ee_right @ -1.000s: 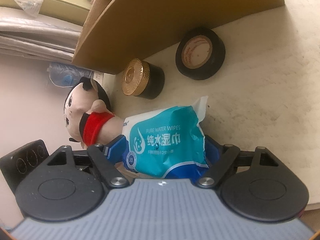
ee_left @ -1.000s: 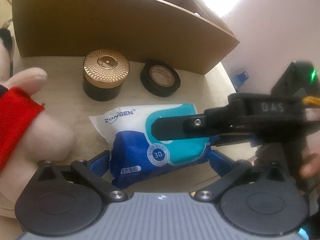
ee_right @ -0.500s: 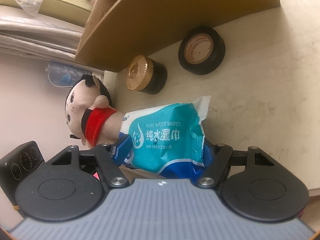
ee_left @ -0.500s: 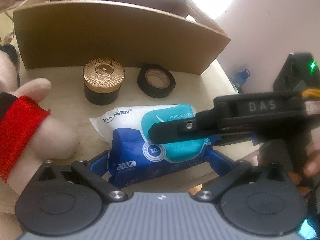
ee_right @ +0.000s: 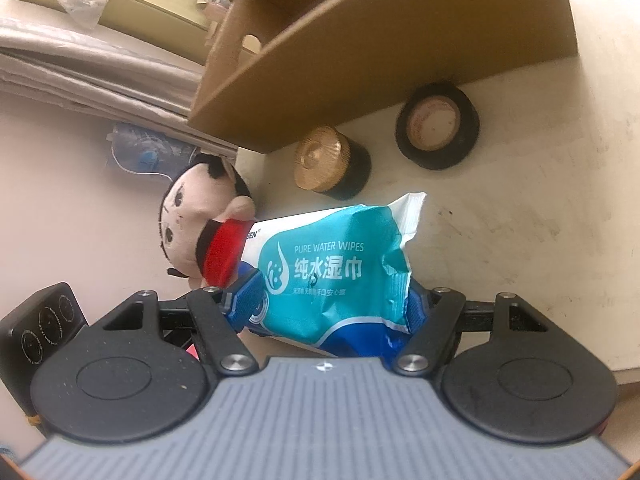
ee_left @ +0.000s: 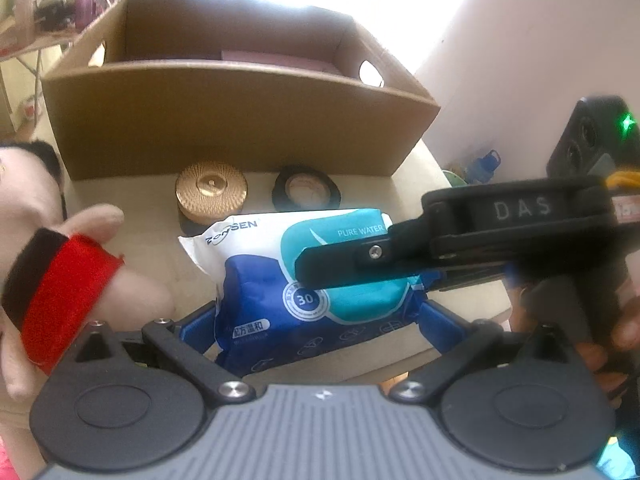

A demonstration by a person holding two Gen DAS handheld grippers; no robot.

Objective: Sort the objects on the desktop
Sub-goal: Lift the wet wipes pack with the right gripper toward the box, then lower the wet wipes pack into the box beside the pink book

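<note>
Both my grippers, left (ee_left: 318, 320) and right (ee_right: 334, 304), clamp the wipes pack (ee_right: 332, 272), lifted just before the cardboard box (ee_left: 240, 120); right jaws just narrowed.

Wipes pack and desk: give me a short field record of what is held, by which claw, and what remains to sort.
held item: wipes pack, lifted off the table
left claw: shut on one end of the pack
right claw: shut on the pack, jaws just closed further
box: open cardboard, behind the items
still on table: gold-lidded jar, black tape roll
beside pack: plush doll
</note>
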